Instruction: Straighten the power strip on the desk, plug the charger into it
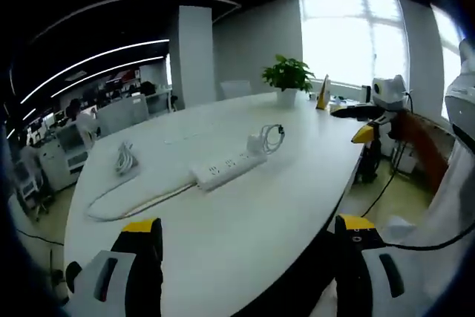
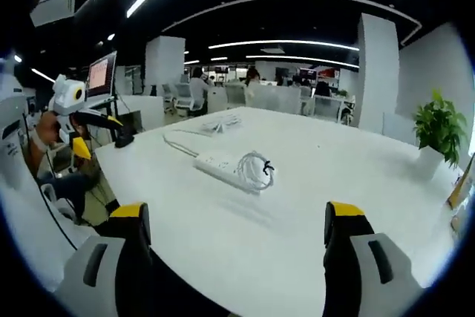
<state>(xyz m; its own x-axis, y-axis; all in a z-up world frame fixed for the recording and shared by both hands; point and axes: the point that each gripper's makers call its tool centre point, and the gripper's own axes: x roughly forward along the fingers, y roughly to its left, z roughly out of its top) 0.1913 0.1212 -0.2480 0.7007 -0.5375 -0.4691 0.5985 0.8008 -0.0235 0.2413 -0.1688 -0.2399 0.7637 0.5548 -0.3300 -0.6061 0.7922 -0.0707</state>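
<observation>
A white power strip [image 1: 226, 168] lies at an angle on the white desk [image 1: 245, 206], its cord [image 1: 130, 206] looping off to the left. A white charger [image 1: 256, 142] with a coiled cable [image 1: 274, 137] rests at the strip's far end, touching it. In the right gripper view the power strip [image 2: 215, 163] lies mid-desk with the charger's coiled cable [image 2: 256, 171] on its right end. My left gripper [image 1: 248, 224] is open and held above the near desk edge. My right gripper [image 2: 237, 213] is open too, with nothing in it. Each shows in the other's view, the right gripper [image 1: 356, 122] and the left gripper [image 2: 96, 135].
A second bundled white cable [image 1: 125, 157] lies on the desk's left part, seen as the bundled cable [image 2: 219, 124] beyond the strip. A potted plant [image 1: 288, 79] and a yellow object [image 1: 324, 93] stand at the far end. A person's sleeve [image 1: 419, 142] is at the right.
</observation>
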